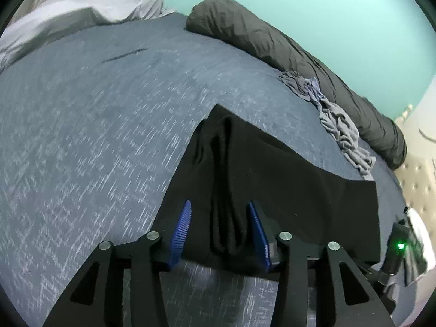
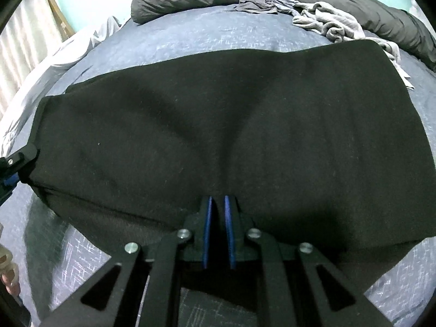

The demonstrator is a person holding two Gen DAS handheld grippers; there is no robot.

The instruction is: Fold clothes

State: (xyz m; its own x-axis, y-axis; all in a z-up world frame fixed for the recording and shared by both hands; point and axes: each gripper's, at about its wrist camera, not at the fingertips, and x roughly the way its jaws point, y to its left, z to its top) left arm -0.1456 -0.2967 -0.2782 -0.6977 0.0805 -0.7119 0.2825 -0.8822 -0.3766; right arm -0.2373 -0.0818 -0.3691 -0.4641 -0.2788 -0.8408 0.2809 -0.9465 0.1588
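- A black garment (image 2: 231,125) lies spread across a bed (image 1: 81,136) covered in a blue-grey patterned sheet, its near edge reaching back to both pairs of fingers.
- Right gripper (image 2: 218,199): the blue-padded fingers (image 2: 207,218) stand narrow, almost together, pinching the near edge of the black garment; creases in the cloth fan out ahead of the fingertips.
- Left gripper (image 1: 219,207): the fingers (image 1: 182,226) stand partly apart, with a bunched fold of the black garment rising between them. The right-hand pad lies against the cloth; whether the left-hand pad touches it cannot be told, so a grip here cannot be confirmed.
- From the left wrist view, the black cloth stretches ahead of the fingers and off to their right, ending in a straight edge.
- In the right wrist view, a black piece of the left gripper shows at the garment's left corner, far to the left of the right fingers.
- Well beyond both pairs of fingers, a rumpled grey garment (image 1: 343,133) lies on the bed beside a dark grey rolled duvet (image 1: 286,46) that runs along a pale green wall (image 1: 313,5).
- A light grey sheet (image 1: 62,19) is bunched at the far left of the bed.
- Part of a person's hand (image 2: 8,269) appears at the lower left edge of the right wrist view.
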